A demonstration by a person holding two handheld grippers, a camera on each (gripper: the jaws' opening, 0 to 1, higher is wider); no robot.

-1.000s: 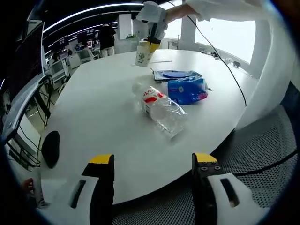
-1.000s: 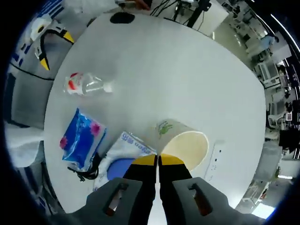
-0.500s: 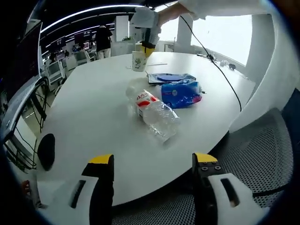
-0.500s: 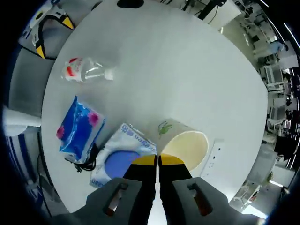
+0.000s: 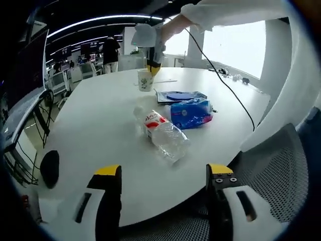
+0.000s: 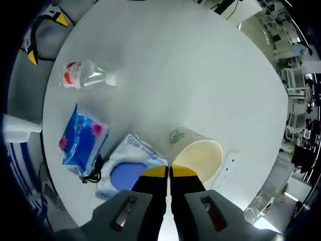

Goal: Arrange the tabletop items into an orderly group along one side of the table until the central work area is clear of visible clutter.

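My right gripper (image 6: 169, 171) was clenched on the rim of the paper cup (image 6: 196, 152), low and centre in the right gripper view, gripped there so I could carry it upright toward the table's edge (image 6: 261, 165). My left gripper (image 5: 164, 175) hung released at the bottom of the left gripper view, short of the bottle (image 5: 161, 133) lying mid-frame beside the blue tissue pack (image 5: 192, 112).

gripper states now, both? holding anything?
Left gripper: open, holding nothing, short of the table edge.
Right gripper: shut on the rim of the paper cup.
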